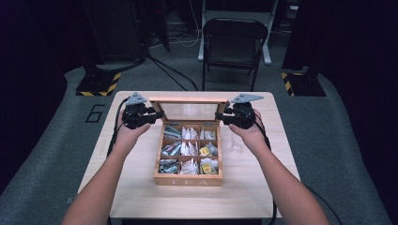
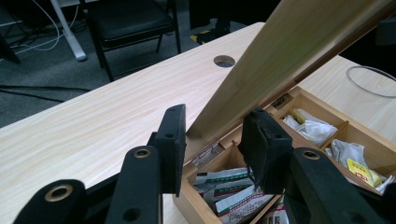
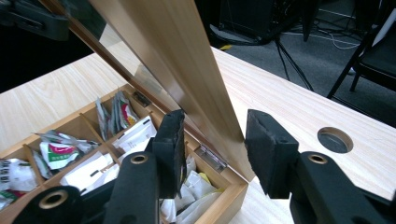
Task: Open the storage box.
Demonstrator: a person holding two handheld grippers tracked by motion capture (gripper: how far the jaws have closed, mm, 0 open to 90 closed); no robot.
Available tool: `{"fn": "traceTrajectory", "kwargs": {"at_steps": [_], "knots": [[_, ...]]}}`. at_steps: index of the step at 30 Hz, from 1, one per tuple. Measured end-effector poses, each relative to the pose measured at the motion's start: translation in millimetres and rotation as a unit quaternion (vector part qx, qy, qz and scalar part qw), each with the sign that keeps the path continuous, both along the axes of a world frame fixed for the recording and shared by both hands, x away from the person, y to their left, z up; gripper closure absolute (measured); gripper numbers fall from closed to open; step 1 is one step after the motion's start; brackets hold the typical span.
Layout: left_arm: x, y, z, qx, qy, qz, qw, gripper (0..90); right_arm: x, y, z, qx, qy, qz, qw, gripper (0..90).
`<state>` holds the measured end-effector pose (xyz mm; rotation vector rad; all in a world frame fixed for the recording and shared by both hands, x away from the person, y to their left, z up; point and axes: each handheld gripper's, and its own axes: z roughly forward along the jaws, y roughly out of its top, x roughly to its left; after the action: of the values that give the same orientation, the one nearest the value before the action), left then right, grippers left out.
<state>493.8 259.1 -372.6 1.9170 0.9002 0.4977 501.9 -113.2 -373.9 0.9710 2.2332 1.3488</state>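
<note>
Lettering "TEA" marks the wooden box at frame centre; the left gripper and right gripper each pinch its raised lid; a chair stands beyond the table.

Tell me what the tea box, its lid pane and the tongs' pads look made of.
Tea box: light wood, smooth matte; grain shows. Lid pane: clear glass or plastic; it reflects. Pads: black foam or rubber, probably; rough dull edges.
</note>
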Motion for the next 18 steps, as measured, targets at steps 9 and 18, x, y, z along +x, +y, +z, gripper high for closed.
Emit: {"fn": "traceTrajectory", "kwargs": {"at_steps": [9, 18], "knots": [[4.5, 0.1, 2.0, 0.002, 0.003, 0.000, 1.0000, 61.2, 9.1, 1.0, -8.7, -0.007, 0.009, -0.006, 0.9999, 58.7], [8.0, -0.4, 2.6, -0.005, 0.005, 0.005, 1.0000, 61.5, 16.7, 2.7, -15.4, -0.010, 0.013, -0.010, 0.9998, 59.7]]}}
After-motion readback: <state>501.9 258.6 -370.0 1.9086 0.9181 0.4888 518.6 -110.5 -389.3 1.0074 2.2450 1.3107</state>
